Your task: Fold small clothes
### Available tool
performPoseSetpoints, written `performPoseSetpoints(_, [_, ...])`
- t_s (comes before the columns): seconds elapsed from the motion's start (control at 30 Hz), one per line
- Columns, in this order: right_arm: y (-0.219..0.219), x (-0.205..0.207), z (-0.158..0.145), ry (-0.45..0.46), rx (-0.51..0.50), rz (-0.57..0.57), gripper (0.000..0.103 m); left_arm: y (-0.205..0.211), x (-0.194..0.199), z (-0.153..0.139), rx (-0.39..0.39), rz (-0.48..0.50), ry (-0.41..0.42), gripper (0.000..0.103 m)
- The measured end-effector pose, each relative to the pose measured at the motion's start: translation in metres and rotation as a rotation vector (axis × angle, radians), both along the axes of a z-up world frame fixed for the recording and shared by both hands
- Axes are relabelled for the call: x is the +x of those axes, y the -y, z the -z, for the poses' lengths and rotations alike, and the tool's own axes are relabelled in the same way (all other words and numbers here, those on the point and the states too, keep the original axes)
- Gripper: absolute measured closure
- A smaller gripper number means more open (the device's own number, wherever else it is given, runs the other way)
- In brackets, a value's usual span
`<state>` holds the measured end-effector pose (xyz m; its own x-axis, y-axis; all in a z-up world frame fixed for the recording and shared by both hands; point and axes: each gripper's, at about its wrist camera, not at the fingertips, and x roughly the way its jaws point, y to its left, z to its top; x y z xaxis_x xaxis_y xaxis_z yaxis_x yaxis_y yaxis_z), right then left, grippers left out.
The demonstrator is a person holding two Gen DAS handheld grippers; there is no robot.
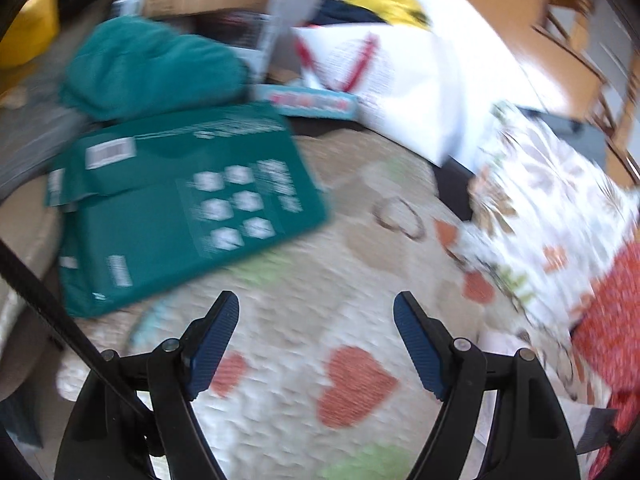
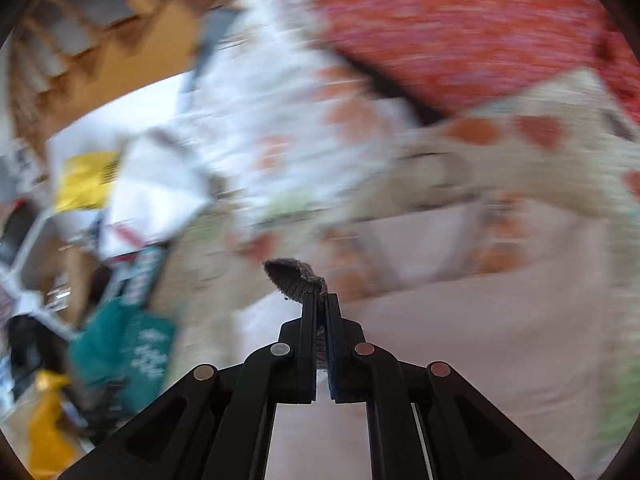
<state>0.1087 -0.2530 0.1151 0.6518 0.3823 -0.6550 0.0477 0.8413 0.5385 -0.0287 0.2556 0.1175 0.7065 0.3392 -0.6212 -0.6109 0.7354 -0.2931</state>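
Two grippers in view, both frames motion-blurred. Left gripper [image 1: 316, 312]: jaws spread wide and released, nothing between them, hovering over a heart-patterned blanket [image 1: 348, 380]. A teal box [image 1: 180, 208] lies on the blanket ahead and to the left; a leaf-print pillow [image 1: 548, 216] sits to the right. Right gripper [image 2: 319, 300]: jaws clenched on a small grey knitted garment [image 2: 294, 278], whose free end sticks out past the fingertips, raised above the blanket.

Bright daylight, heavy motion blur, fisheye-warped edges.
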Motion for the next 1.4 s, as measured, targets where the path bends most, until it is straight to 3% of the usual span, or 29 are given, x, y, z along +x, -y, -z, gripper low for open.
performPoseSetpoints(0.13, [0.064,-0.004,0.040,-0.094,-0.103,0.129,0.099,0.047,0.035,0.005,0.028,0.127,-0.048,0.024])
performPoseSetpoints(0.27, [0.093,0.000,0.072,-0.175,-0.218,0.171,0.098,0.099,0.064,0.016,0.071,0.263,-0.113,0.024])
performPoseSetpoints(0.37, [0.114,-0.015,0.073,-0.152,-0.227,0.217,0.096,0.132,0.075,0.028,0.096,0.358,-0.163,0.024])
performPoseSetpoints(0.43, [0.112,-0.024,0.063,-0.112,-0.255,0.217,0.096,0.147,0.079,0.037,0.121,0.402,-0.195,0.024])
performPoseSetpoints(0.57, [0.083,-0.029,0.049,-0.029,-0.237,0.081,0.096,0.179,0.088,0.059,0.156,0.502,-0.276,0.024])
performPoseSetpoints(0.7, [0.056,-0.019,0.072,-0.066,-0.194,-0.045,0.087,0.196,0.091,0.085,0.128,0.581,-0.358,0.024])
performPoseSetpoints(0.8, [0.053,-0.015,0.100,-0.149,-0.235,-0.030,0.086,0.208,0.087,0.103,0.142,0.619,-0.417,0.024])
performPoseSetpoints(0.87, [0.057,-0.027,0.095,-0.112,-0.238,-0.009,0.086,0.211,0.083,0.108,0.146,0.626,-0.426,0.024])
performPoseSetpoints(0.93, [0.056,-0.048,0.078,-0.047,-0.318,0.014,0.086,0.212,0.077,0.109,0.147,0.628,-0.415,0.024])
performPoseSetpoints(0.97, [0.055,-0.063,0.068,-0.010,-0.384,0.035,0.078,0.212,0.073,0.109,0.147,0.626,-0.407,0.024])
performPoseSetpoints(1.0, [0.055,-0.074,0.062,0.010,-0.429,0.056,0.055,0.211,0.069,0.107,0.143,0.626,-0.401,0.024])
performPoseSetpoints(1.07, [0.062,-0.101,0.057,0.015,-0.467,0.073,0.024,0.206,0.059,0.103,0.120,0.625,-0.377,0.024])
performPoseSetpoints(1.17, [0.085,-0.132,0.066,-0.054,-0.384,0.055,0.023,0.192,0.038,0.097,0.075,0.618,-0.330,0.024])
performPoseSetpoints(1.33, [0.119,-0.164,0.103,-0.197,-0.227,0.080,0.039,0.160,0.008,0.114,-0.032,0.573,-0.334,0.024])
performPoseSetpoints(1.4, [0.125,-0.175,0.107,-0.175,-0.177,0.096,0.040,0.155,-0.006,0.115,-0.049,0.601,-0.294,0.024])
